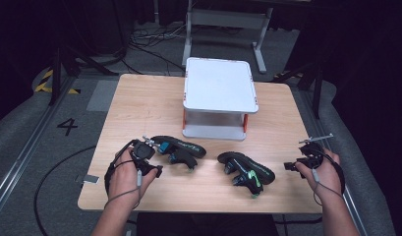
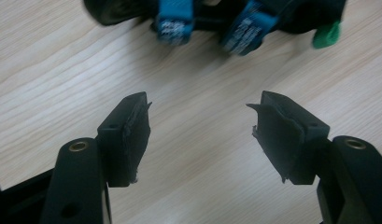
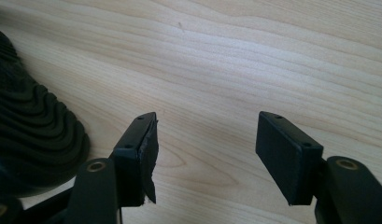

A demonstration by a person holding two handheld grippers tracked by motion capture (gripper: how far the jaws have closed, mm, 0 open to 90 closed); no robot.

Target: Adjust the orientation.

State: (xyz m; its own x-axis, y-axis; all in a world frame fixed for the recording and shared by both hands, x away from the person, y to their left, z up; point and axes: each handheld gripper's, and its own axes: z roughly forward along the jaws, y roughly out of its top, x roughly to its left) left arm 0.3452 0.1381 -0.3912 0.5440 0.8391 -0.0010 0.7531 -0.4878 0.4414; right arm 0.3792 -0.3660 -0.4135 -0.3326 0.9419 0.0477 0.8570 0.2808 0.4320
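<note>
The left shoe (image 1: 181, 150) lay lengthwise along the tabletop's (image 1: 139, 105) near edge, just beside the left hand-held gripper (image 1: 148, 156), whose jaws stood released and empty. The right hand-held gripper (image 1: 299, 160), also released, sat farther from its shoe (image 1: 245, 172).

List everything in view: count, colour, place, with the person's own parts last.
shoes: two, black with green and blue trim; left shoe lies by the left gripper, right shoe lies on its side at mid-table.
rack: one, white with orange posts, two tiers, at the table's far middle.
table: one, light wood, under everything.
frame: one, grey metal, on the floor behind the table.
cables: several, black, on the floor beyond the table.
left gripper: one, black, jaws open over bare wood, just short of the left shoe.
right gripper: one, black, jaws open over bare wood, at the table's right edge.
hands: two, one on each gripper.
</note>
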